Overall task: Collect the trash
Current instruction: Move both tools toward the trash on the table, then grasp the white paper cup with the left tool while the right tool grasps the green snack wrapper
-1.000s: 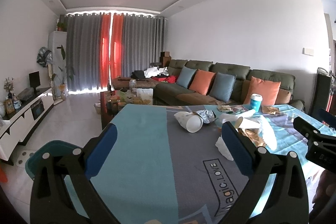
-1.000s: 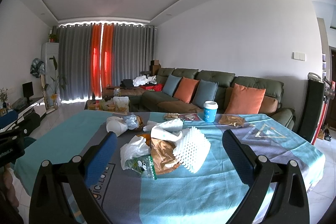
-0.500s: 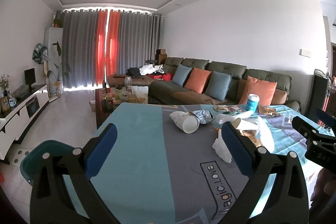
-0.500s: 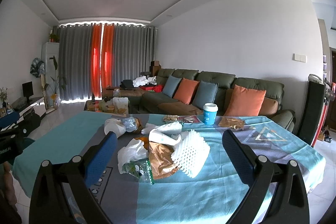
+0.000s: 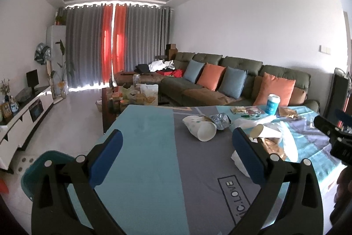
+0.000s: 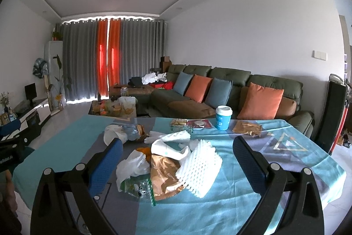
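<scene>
**Both my grippers hang spread over the littered table**

The table [image 6: 275, 202], in its teal and grey cloth, carries a trash heap [image 6: 169, 169] near its middle: white foam netting [image 6: 200, 169], a brown paper bag [image 6: 162, 171], a white plastic bag [image 6: 129, 169]. A tipped paper cup [image 5: 201, 128] lies beside crumpled foil [image 5: 220, 120]; an upright blue cup [image 6: 223, 117] stands farther back. My left gripper [image 5: 176, 158] is spread wide, gripping nothing, over bare cloth. My right gripper [image 6: 176, 166] gapes too, framing the heap.
</scene>
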Available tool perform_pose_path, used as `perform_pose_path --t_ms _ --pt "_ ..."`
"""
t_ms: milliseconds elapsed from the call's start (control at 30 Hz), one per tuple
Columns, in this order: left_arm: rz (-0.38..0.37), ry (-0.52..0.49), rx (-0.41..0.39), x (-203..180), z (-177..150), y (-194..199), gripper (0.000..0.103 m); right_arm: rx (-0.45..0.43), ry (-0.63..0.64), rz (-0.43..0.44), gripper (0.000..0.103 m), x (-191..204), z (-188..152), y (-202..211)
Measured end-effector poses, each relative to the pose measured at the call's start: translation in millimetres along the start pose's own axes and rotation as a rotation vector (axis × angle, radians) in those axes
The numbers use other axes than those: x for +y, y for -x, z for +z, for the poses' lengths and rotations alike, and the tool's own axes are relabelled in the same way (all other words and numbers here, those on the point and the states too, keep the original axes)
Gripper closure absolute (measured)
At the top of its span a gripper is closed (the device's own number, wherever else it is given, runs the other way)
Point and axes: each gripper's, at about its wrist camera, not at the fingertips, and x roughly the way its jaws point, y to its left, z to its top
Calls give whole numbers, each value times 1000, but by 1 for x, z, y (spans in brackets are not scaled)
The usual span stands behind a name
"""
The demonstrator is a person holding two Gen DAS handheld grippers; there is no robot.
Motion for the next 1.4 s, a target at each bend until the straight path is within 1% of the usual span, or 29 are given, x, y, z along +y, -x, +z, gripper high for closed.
perform_pose_path --t_ms 167,300,400,600,833,1100,1233,1400 --pt "1 -20 8 -5 9 -18 5 23 11 21 6 -1 8 -18" --pt "-25 -46 28 -11 17 -35 5 59 29 59 6 -1 14 -35" --pt "-52 -48 66 -13 27 -57 5 82 42 77 6 -1 19 -48" --pt "-93 -34 147 -19 36 -101 5 121 83 116 6 0 32 -79" --pt "-110 2 220 -21 36 -145 5 172 100 142 6 1 42 -115" --pt "-121 17 320 -32 29 -202 5 263 70 138 6 -19 45 -156" --pt "-128 48 391 -34 22 -230 5 296 60 167 6 -18 45 -168" --pt "-130 58 448 -38 13 -256 5 324 54 198 6 -14 47 -187"
